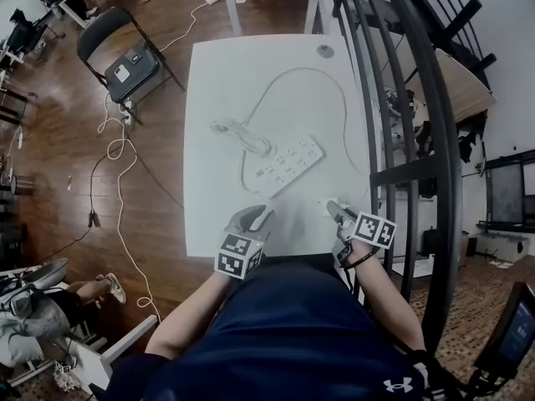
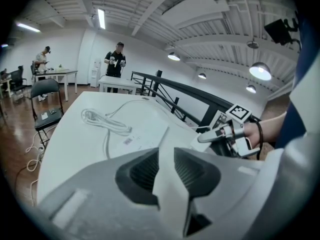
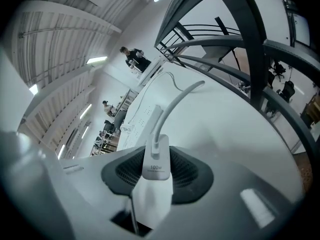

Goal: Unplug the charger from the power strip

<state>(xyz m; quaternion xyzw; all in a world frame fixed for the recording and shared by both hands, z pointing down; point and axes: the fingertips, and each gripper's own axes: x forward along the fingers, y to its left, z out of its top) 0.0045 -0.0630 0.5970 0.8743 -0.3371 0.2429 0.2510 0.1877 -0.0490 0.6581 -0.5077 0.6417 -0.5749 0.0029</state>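
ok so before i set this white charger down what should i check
1. Grip on the white square charger block: ok, the right gripper is shut on its sides.
2. Charger out of the long white power strip: ok, held apart from it, near the table's front edge.
3. Round white charger cable: cannot tell, it loops across the table and its far end is unclear.
4. Bare spot on the white table by the charger: ok.
5. Left gripper: ok, empty, jaws together, near the strip's end.
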